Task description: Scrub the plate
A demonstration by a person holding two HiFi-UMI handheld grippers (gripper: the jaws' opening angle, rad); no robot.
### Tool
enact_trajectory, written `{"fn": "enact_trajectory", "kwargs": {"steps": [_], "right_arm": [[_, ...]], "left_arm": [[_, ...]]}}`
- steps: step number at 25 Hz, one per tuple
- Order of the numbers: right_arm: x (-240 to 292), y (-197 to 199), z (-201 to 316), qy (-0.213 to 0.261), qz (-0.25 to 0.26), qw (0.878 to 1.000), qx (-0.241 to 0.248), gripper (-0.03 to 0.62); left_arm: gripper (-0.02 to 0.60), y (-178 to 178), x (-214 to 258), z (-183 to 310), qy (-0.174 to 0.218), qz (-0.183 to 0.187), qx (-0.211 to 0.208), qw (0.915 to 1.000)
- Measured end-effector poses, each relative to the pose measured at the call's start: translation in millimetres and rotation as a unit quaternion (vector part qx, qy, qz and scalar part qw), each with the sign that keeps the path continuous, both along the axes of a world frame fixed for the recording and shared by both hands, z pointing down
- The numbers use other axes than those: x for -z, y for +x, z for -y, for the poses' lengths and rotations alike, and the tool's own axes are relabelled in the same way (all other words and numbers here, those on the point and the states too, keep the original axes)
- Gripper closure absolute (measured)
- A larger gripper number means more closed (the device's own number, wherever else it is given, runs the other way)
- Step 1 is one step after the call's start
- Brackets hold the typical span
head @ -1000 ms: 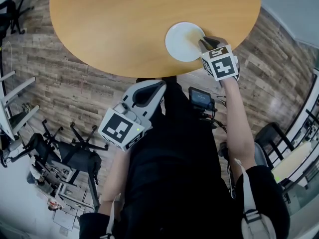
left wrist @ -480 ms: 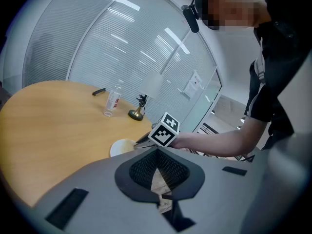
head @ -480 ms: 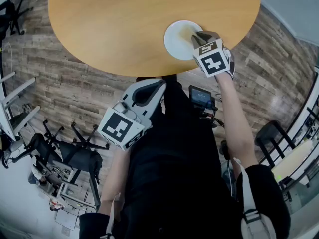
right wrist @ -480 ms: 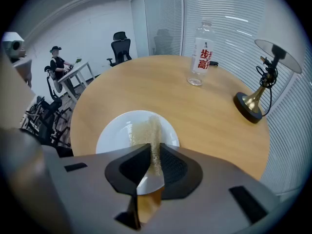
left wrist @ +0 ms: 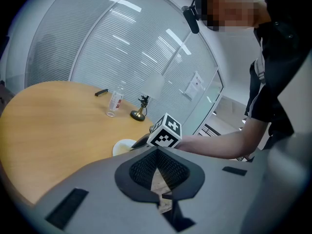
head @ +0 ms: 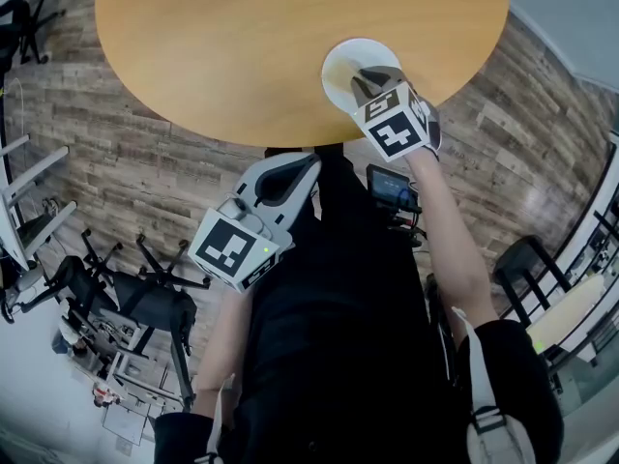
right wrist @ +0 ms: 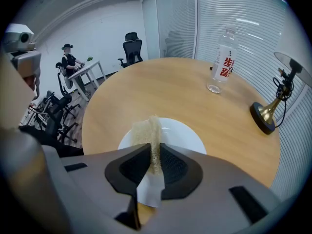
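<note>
A white plate (head: 346, 61) lies near the front edge of the round wooden table (head: 242, 46). My right gripper (head: 368, 80) reaches over the plate's near side and is shut on a tan scrub sponge (right wrist: 148, 134). In the right gripper view the sponge sticks out past the jaws and rests on the plate (right wrist: 183, 133). My left gripper (head: 288, 170) hangs off the table in front of the person's body, shut and holding nothing. From the left gripper (left wrist: 157, 152) view, the plate (left wrist: 122, 146) shows beside the right gripper's marker cube (left wrist: 165, 132).
A clear water bottle (right wrist: 223, 61) and a small lamp with a brass base (right wrist: 265, 117) stand farther back on the table. A small dark object (left wrist: 101, 92) lies past the bottle. Office chairs (head: 145, 293) stand on the wood floor to the left.
My right gripper has slid left and toward the person across the plate with the sponge. The left gripper has stayed still.
</note>
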State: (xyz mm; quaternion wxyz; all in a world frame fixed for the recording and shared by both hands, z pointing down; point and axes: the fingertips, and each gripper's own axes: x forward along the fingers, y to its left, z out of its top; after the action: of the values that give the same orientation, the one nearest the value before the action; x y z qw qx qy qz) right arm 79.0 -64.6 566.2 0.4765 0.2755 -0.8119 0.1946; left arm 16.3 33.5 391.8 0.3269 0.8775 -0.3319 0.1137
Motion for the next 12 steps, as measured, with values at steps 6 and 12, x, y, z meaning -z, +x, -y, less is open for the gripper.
{"fn": "enact_trajectory", "kwargs": {"steps": [6, 12], "right_arm": [[1, -18, -17, -0.009, 0.011, 1.0, 0.023, 0.546], [-3, -19, -19, -0.009, 0.011, 0.999, 0.032, 0.546]], "left_arm": [[0.569, -1, 0, -2, -0.002, 0.0, 0.005, 1.0], [0.569, -1, 1, 0, -0.003, 0.002, 0.007, 1.0]]}}
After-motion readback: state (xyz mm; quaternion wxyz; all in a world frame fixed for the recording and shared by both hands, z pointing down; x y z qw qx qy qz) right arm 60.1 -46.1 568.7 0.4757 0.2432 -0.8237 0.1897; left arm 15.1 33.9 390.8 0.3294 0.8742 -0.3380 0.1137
